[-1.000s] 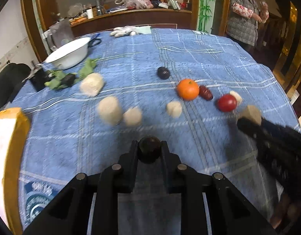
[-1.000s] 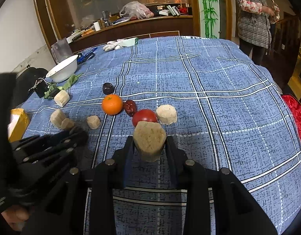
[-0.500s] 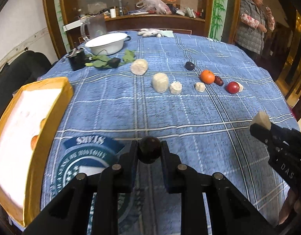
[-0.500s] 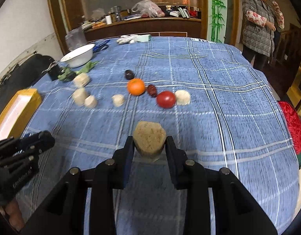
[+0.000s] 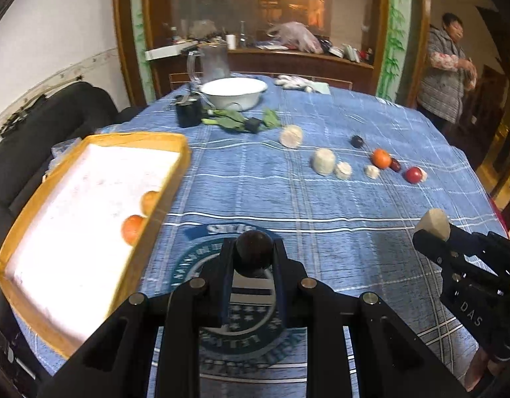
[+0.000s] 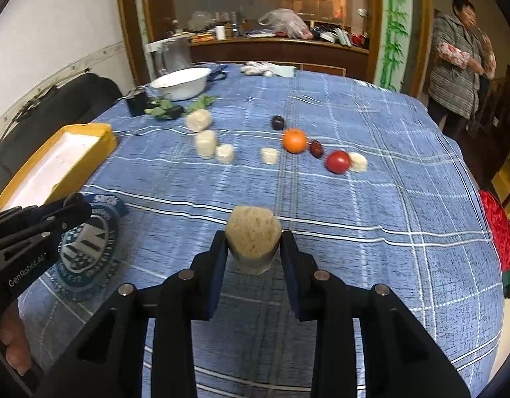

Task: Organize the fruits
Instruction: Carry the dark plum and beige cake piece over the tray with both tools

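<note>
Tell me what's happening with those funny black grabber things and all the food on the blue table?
A person is sorting food. The left gripper pinches a small dark round fruit, and the right gripper pinches a beige, rough chunk. Both are held above the blue checked tablecloth. A yellow-rimmed white tray at the left already holds two orange fruits. More beige chunks, an orange and a red tomato still lie on the cloth.
</note>
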`<state>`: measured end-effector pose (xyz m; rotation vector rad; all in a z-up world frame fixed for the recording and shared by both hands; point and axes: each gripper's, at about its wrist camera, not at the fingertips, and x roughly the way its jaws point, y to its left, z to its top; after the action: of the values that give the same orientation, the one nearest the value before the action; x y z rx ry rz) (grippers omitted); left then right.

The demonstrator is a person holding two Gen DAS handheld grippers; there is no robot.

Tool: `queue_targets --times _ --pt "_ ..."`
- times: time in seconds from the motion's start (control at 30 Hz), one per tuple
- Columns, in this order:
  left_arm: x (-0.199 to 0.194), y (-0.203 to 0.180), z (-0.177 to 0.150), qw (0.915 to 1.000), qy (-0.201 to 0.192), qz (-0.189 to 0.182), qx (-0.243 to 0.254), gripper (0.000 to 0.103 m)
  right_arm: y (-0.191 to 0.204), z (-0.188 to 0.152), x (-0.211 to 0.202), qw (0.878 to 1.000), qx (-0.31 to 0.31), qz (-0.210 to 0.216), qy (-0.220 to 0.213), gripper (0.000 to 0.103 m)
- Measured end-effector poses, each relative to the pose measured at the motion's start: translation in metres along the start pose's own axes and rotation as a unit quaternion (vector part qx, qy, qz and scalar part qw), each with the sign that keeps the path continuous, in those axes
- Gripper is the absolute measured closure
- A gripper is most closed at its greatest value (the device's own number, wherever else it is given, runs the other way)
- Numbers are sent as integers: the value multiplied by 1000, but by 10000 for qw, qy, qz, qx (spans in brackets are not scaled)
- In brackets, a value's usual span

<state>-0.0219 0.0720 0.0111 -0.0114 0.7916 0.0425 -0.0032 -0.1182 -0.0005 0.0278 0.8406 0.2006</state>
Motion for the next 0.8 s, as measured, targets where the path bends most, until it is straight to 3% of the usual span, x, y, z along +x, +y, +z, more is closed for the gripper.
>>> queue_targets --times 0.43,0.8 --pt "-18 60 -2 9963 -221 600 -581 82 69 12 -13 9975 -533 428 -201 69" --pt "-15 148 -6 9819 -77 1346 -1330 82 139 35 -1 9894 -973 1045 -280 68"
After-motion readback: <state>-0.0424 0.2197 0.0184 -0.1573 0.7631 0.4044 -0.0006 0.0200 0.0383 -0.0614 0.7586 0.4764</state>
